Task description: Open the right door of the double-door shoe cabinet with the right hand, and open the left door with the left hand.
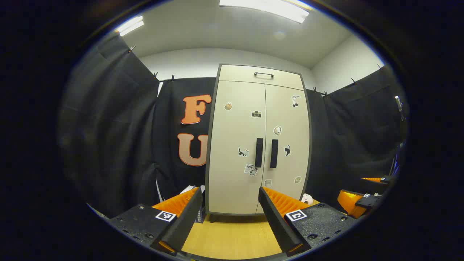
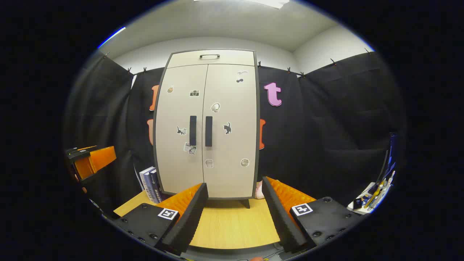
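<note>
L gripper & R gripper both spread wide, nothing between fingers, held over the wood desk, well apart from the shoe cabinet standing at desk's far end vs black cloth. Both doors flush shut: right door + handle, left door + handle untouched. Task looks unstarted; both pulls left. Stickers on doors too small to read, no brand legible

black gripper, orange ribbed jaws, square markers
</note>
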